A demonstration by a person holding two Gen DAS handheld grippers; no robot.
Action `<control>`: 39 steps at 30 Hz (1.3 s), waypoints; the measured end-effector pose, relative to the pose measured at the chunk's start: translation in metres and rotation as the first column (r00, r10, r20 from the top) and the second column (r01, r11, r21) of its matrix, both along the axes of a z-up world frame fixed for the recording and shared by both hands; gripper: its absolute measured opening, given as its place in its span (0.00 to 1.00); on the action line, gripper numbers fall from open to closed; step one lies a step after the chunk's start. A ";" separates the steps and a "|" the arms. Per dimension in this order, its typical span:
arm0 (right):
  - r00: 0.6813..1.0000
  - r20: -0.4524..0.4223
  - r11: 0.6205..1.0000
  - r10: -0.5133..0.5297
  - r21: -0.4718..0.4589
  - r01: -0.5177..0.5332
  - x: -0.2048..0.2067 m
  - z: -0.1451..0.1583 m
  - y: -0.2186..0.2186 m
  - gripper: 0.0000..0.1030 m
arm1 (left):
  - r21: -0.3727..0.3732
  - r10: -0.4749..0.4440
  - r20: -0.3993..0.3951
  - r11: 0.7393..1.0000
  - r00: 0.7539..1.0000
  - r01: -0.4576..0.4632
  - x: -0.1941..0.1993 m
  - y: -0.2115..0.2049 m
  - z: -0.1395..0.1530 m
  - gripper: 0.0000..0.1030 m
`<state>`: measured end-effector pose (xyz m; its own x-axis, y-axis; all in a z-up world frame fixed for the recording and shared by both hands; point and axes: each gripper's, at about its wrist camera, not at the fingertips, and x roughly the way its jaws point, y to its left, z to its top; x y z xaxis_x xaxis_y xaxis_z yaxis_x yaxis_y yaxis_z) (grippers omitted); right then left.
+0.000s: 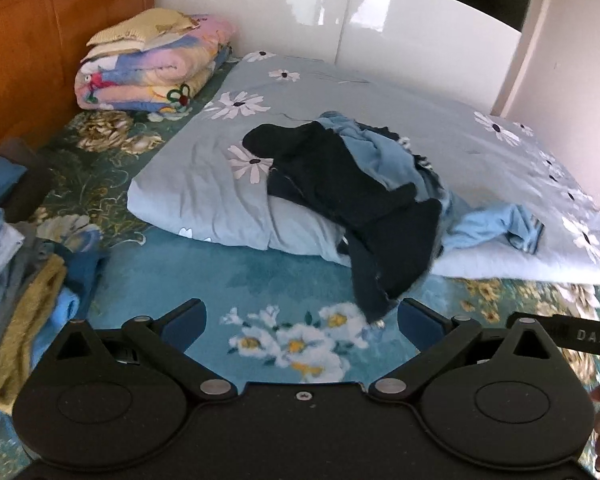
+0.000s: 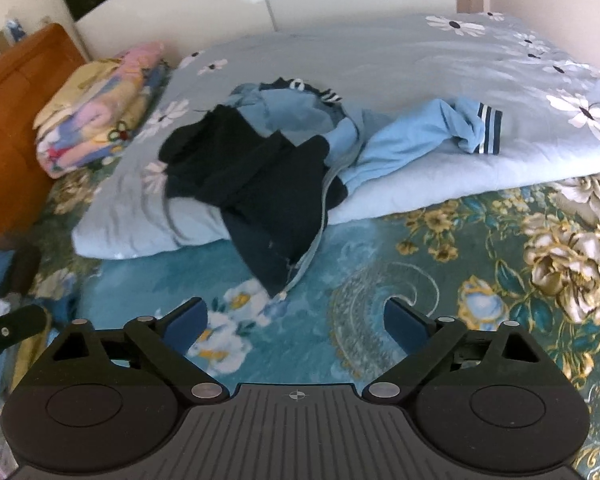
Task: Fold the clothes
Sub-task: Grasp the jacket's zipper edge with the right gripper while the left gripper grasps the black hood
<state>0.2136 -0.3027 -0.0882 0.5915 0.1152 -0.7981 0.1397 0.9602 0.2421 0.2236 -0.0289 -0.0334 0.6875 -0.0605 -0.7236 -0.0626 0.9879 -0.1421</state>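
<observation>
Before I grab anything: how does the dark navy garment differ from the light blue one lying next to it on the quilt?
The dark navy garment is plain and near black; the light blue garment is pale, with a navy-and-white striped cuff. The navy one hangs off the flowered quilt edge onto the floral bedspread, toward the grippers; the light blue one stretches out along the quilt top. The navy lies partly over the blue. Both are crumpled, unfolded and held by neither gripper.

Bed (image 2: pixel 400 280) under a teal floral cover. Folded pale-blue daisy quilt (image 2: pixel 440 76) lies across the upper half of the frame. Folded pastel blanket (image 2: pixel 96 128) at upper left, by the orange headboard (image 2: pixel 16 120). Clothes pile (image 1: pixel 24 300) at the left edge.
</observation>
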 end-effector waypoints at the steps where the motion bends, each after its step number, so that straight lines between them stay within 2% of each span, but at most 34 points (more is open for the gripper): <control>1: 1.000 -0.015 1.000 -0.008 -0.006 0.008 0.009 -0.005 0.001 0.87 | -0.010 0.008 -0.001 1.000 1.000 -0.008 0.008 0.005 -0.006 0.98; 8: 0.989 -0.118 0.996 -0.092 -0.028 0.089 0.076 -0.059 0.012 0.63 | -0.037 0.056 -0.062 0.998 0.997 -0.059 0.038 0.033 -0.049 0.95; 15: 0.956 -0.227 0.981 -0.187 -0.003 0.192 0.131 -0.125 0.012 0.56 | -0.053 0.081 -0.167 0.994 0.983 -0.091 0.042 0.053 -0.092 0.96; 19: 0.943 -0.254 0.977 -0.214 -0.030 0.213 0.158 -0.156 0.013 0.53 | -0.070 0.115 -0.219 0.989 0.969 -0.133 0.040 0.065 -0.112 0.96; 22: 0.925 -0.285 0.966 -0.253 -0.015 0.260 0.173 -0.174 0.011 0.46 | -0.093 0.141 -0.251 0.981 0.958 -0.168 0.037 0.072 -0.124 0.96; 25: 0.925 -0.274 0.961 -0.263 0.013 0.277 0.182 -0.182 0.012 0.41 | -0.101 0.155 -0.283 0.977 0.946 -0.190 0.037 0.074 -0.133 0.96; 29: 0.920 -0.290 0.958 -0.264 0.035 0.286 0.187 -0.190 0.017 0.39 | -0.107 0.159 -0.302 0.974 0.940 -0.199 0.037 0.074 -0.140 0.96; 30: 0.920 -0.289 0.955 -0.265 0.052 0.292 0.187 -0.190 0.017 0.37 | -0.108 0.159 -0.305 0.974 0.939 -0.200 0.038 0.074 -0.141 0.96; 35: 0.908 -0.307 0.934 -0.286 0.122 0.336 0.184 -0.185 0.013 0.09 | -0.113 0.158 -0.307 0.973 0.939 -0.201 0.041 0.074 -0.141 0.96; 37: 0.904 -0.315 0.934 -0.290 0.113 0.339 0.183 -0.180 0.012 0.05 | -0.110 0.161 -0.304 0.973 0.939 -0.202 0.042 0.075 -0.139 0.96; 39: 0.915 -0.291 0.940 -0.280 0.111 0.323 0.181 -0.170 0.013 0.04 | -0.107 0.168 -0.297 0.972 0.940 -0.208 0.044 0.077 -0.138 0.96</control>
